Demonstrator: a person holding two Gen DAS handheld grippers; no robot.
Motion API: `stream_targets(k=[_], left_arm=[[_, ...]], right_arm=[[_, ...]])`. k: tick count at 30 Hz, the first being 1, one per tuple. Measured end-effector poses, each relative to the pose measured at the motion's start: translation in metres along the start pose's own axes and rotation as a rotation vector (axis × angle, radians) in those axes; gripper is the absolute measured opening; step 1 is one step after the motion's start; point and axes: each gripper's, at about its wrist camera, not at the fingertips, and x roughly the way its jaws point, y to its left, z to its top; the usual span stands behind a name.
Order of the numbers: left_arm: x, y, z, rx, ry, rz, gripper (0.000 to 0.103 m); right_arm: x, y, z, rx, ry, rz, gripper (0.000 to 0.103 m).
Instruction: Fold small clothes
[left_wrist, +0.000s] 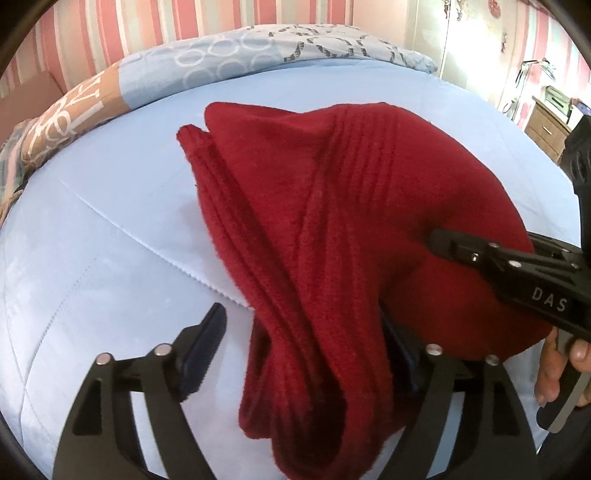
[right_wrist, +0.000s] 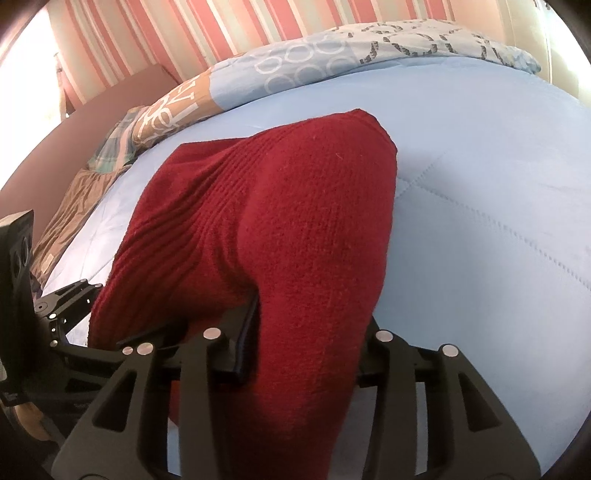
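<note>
Red knit sweater down on quilt for release: left gripper gaping, empty; right gripper half-open astride it, pinch untellable.

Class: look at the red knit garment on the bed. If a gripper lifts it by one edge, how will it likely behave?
The red knit would probably sag and flop: it already lies in soft bunched folds on the bed. Its fuzzy ribbed surface suggests it will grip rather than slip. Layers may slide apart, since several edges show at its far corner.
</note>
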Motion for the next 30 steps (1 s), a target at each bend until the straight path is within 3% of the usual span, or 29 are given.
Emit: stream_targets(k=[7, 8, 9, 12, 15, 18, 23, 26, 30], left_arm=[[-0.025, 0.001, -0.006, 0.011, -0.012, -0.008, 0.086], [-0.032, -0.001, -0.009, 0.015, -0.018, -0.006, 0.086], [-0.039, 0.0, -0.009, 0.018, -0.029, -0.004, 0.086], [-0.067, 0.008, -0.013, 0.007, -0.095, -0.004, 0.086], [-0.082, 0.022, -0.013, -0.045, -0.125, -0.008, 0.087], [-0.075, 0.029, -0.013, -0.05, -0.099, 0.013, 0.088], [-0.05, 0.019, -0.025, 0.077, -0.063, 0.124, 0.09], [-0.043, 0.022, -0.032, 0.105, -0.077, 0.151, 0.096], [-0.027, 0.039, -0.041, 0.076, -0.084, 0.11, 0.102]], right_arm=[[-0.021, -0.001, 0.01, 0.012, 0.026, 0.029, 0.056], [-0.027, 0.0, 0.011, 0.011, 0.02, 0.024, 0.064], [-0.038, 0.002, 0.011, -0.004, -0.008, 0.008, 0.078], [-0.074, 0.013, 0.007, -0.1, -0.126, -0.064, 0.097], [-0.085, 0.02, 0.001, -0.197, -0.107, -0.15, 0.097], [-0.081, 0.027, -0.011, -0.29, -0.066, -0.218, 0.097], [-0.052, 0.03, -0.031, -0.398, 0.04, -0.33, 0.097], [-0.041, 0.012, -0.036, -0.345, 0.067, -0.325, 0.1], [-0.03, -0.012, -0.043, -0.251, 0.079, -0.259, 0.099]])
